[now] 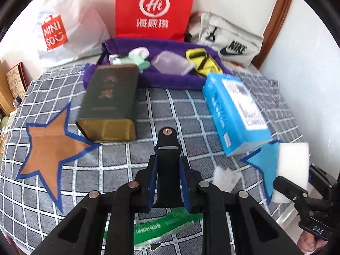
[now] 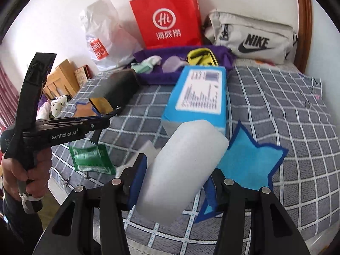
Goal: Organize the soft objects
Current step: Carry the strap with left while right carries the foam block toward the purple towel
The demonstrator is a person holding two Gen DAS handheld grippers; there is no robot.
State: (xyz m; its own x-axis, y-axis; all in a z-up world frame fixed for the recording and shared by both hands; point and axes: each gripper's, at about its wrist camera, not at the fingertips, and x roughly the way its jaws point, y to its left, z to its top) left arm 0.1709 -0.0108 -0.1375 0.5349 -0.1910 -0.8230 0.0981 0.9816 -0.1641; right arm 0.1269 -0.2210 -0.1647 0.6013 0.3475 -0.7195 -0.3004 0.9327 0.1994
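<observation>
My right gripper [image 2: 176,182] is shut on a white foam block [image 2: 182,170] and holds it above the checked bed cover, next to a blue star mat [image 2: 250,163]. The block also shows in the left wrist view [image 1: 293,165], at the right edge beside the blue star mat [image 1: 263,165]. My left gripper [image 1: 167,182] is shut on a black strap-like piece [image 1: 167,165] that stands up between its pads. It hovers above a green packet [image 1: 163,227]. In the right wrist view the left gripper [image 2: 106,119] is at the left, above the green packet [image 2: 91,157]. An orange star mat [image 1: 51,150] lies at the left.
A dark green tin [image 1: 110,102] and a blue box [image 1: 233,112] lie on the bed. A purple cloth [image 1: 170,78] behind them holds small items. A red bag [image 1: 155,8], a white Miniso bag [image 1: 63,27] and a grey Nike pouch [image 1: 231,38] stand by the wall. White fluff [image 1: 225,176] lies nearby.
</observation>
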